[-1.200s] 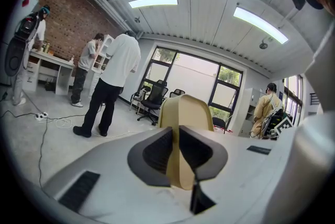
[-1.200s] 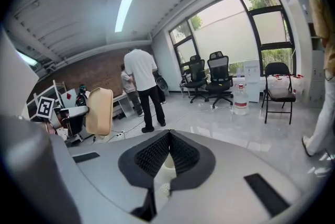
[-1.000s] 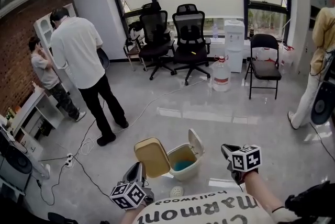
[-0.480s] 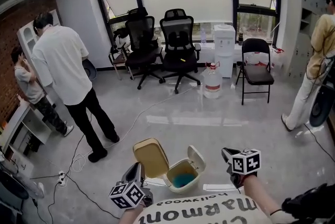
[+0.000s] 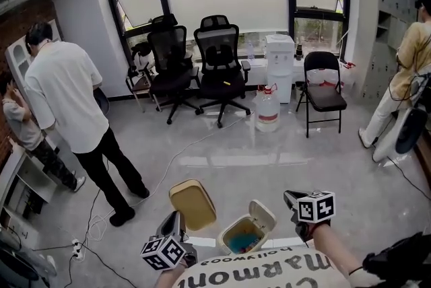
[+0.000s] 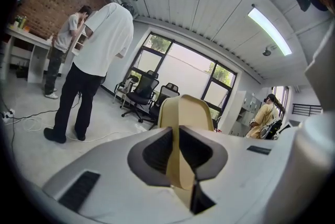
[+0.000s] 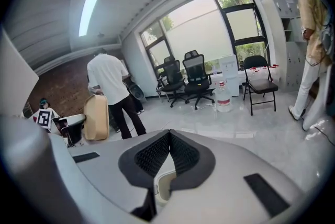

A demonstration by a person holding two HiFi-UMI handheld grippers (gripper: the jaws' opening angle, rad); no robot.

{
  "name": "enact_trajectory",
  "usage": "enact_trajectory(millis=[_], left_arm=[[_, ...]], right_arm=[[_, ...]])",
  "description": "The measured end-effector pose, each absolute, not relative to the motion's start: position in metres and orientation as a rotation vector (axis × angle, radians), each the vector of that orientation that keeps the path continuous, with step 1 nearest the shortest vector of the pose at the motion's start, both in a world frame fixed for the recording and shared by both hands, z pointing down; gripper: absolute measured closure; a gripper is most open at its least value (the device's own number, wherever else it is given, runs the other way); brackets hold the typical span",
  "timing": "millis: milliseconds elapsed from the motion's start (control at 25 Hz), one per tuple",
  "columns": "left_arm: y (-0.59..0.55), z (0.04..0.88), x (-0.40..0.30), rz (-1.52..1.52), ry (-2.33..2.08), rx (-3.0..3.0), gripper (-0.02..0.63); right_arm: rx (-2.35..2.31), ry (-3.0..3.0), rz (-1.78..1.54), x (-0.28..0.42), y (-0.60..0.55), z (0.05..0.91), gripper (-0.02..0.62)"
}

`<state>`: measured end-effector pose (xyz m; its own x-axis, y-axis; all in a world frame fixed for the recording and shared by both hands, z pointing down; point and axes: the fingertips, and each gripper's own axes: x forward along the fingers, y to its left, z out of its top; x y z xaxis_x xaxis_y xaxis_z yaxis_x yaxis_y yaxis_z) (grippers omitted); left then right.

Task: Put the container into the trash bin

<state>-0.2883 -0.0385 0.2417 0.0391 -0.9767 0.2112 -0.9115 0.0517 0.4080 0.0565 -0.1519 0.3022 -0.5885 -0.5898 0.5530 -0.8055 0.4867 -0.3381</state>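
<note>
While the container (image 6: 186,113) is pinched edgewise by the left gripper (image 6: 178,136) just beside the open trash bin (image 5: 246,234), it should be centred over the opening before release. The right gripper (image 7: 167,149), pressed together and empty, should be held clear.

Clear way into the open trash bin (image 5: 227,243) from the left; raised lid (image 5: 261,214) barring its right side. Bare floor (image 5: 283,159) beyond, standing person (image 5: 64,105) leftward, office chairs (image 5: 220,54) farther back.

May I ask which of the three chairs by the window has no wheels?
The folding chair on the right, beside the water dispenser, with straight legs.
</note>
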Motion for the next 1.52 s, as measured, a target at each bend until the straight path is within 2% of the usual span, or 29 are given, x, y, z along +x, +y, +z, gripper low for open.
enact_trajectory(millis=[360,520,760,1080,1520], left_arm=[[-0.066,0.26,-0.341,-0.162,-1.859,1.902,0.569],[-0.079,0.272,-0.346,-0.155,-1.832,1.874,0.571],[-0.081,0.308,-0.334,-0.103,-1.756,1.834,0.571],[-0.091,0.353,-0.288,0.059,-1.628,1.804,0.571],[-0.057,0.445,-0.247,0.25,-1.502,1.658,0.569]], right_arm=[[1.223,-2.348,0.907,0.007,-0.166,0.32,0.594],[1.273,-2.287,0.899,0.012,-0.17,0.327,0.594],[1.414,-2.211,0.933,0.037,-0.165,0.342,0.594],[1.214,-2.363,1.037,0.018,-0.159,0.356,0.594],[0.978,-2.144,1.221,0.008,-0.08,0.479,0.594]])
